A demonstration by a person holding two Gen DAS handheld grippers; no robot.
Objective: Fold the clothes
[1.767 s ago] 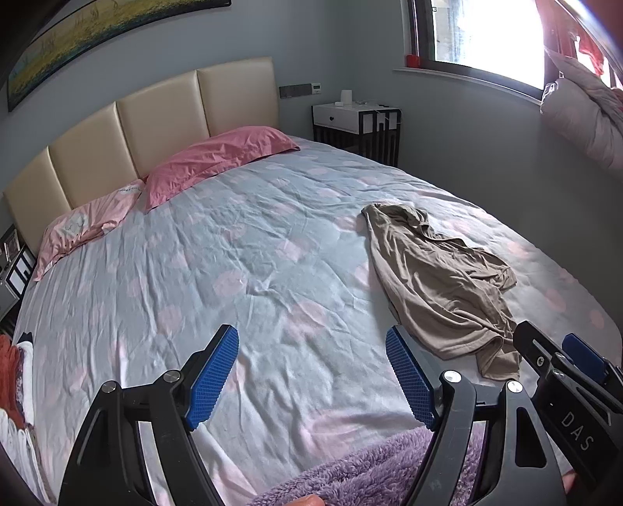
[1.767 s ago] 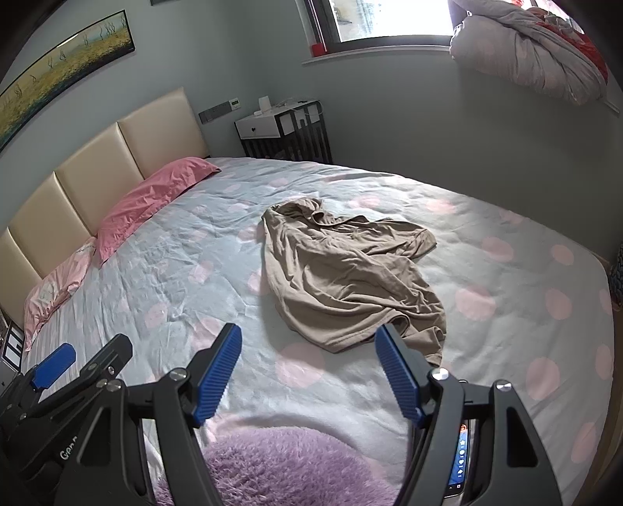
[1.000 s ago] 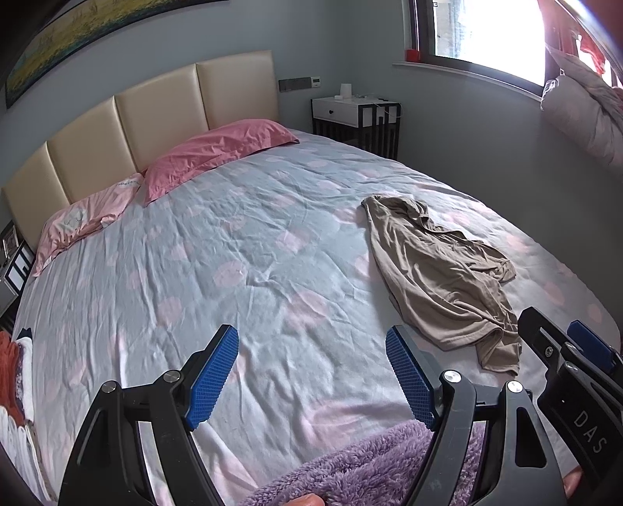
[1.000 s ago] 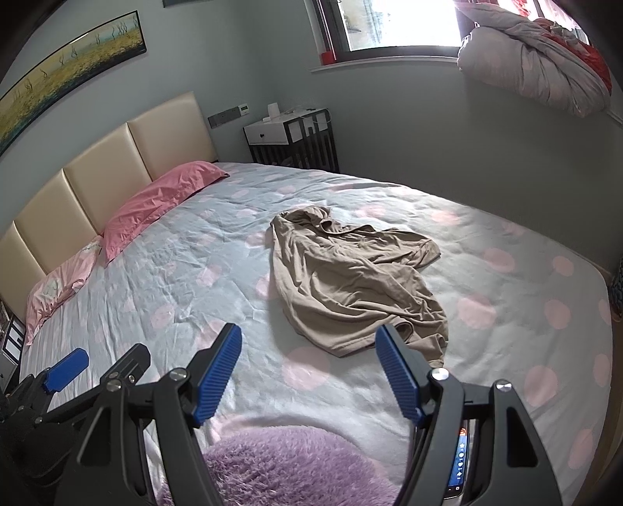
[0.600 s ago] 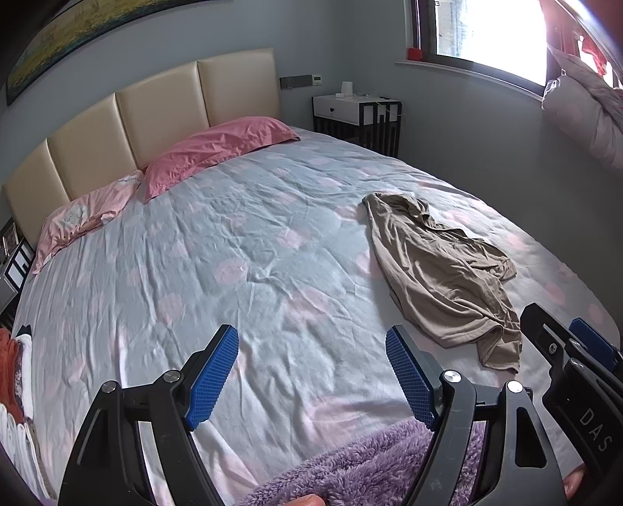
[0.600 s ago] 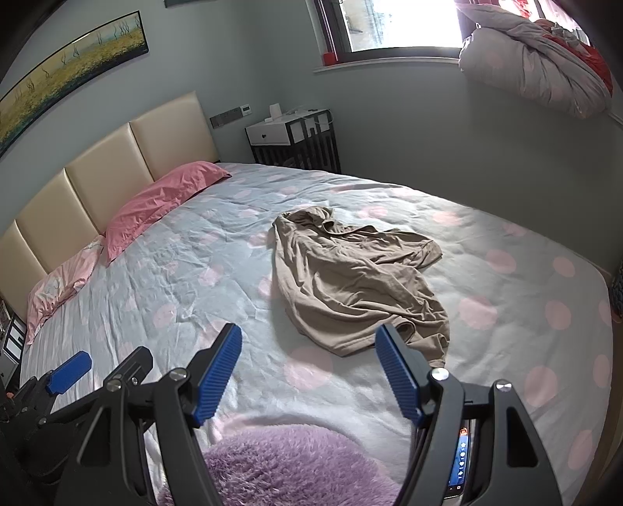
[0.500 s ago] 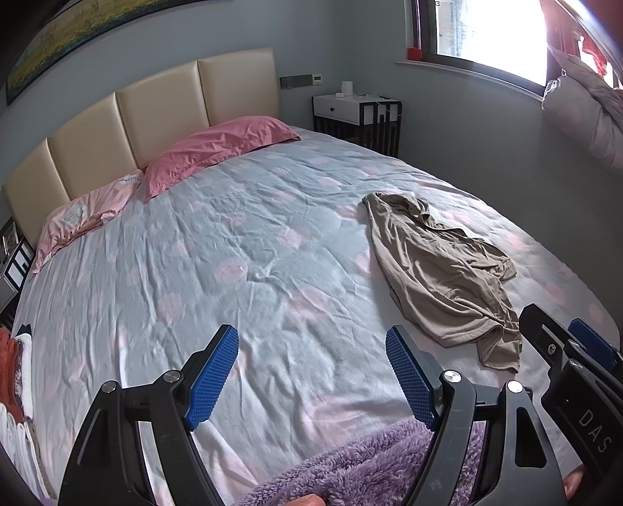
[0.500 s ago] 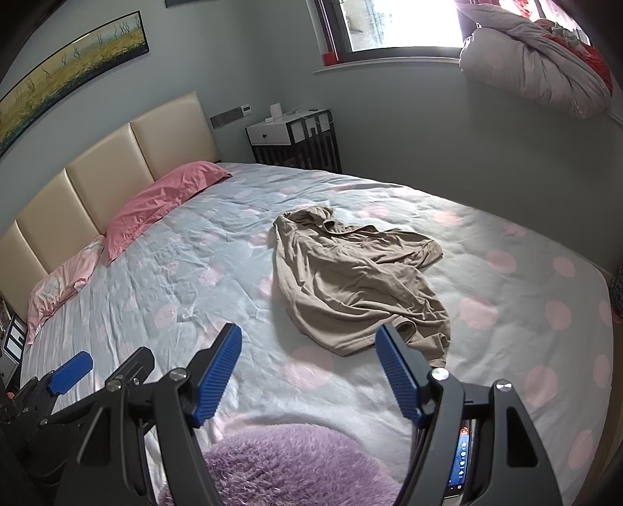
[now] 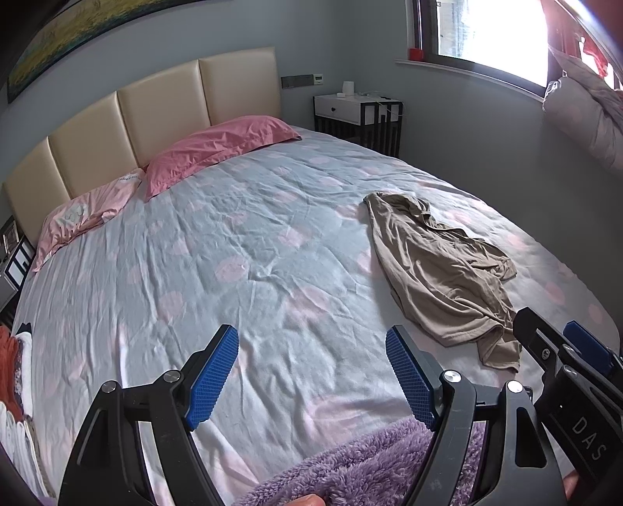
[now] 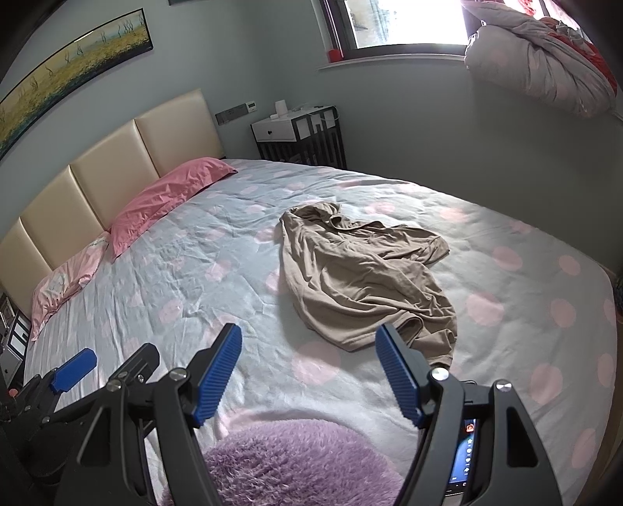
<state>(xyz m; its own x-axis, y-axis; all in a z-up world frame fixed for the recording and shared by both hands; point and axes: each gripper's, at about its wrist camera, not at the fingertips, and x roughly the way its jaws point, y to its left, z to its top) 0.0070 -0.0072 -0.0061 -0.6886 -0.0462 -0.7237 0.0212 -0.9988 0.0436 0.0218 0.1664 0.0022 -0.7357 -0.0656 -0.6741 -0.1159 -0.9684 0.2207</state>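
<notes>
The tan garment (image 10: 362, 280) is laid crumpled on the bed (image 10: 194, 280), toward its foot edge. The left gripper (image 9: 311, 373) and right gripper (image 10: 307, 369) are held above the bed, jaws spread wide, nothing gripped.

Daylight from blown-out window (image 9: 490, 35), soft shadows, sharp focus, fisheye bending, dark corners

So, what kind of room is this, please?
Most likely a home bedroom. A wide bed with a padded headboard and pink pillows fills the room, a nightstand stands beside it, and a crumpled tan garment lies on the sheet.
</notes>
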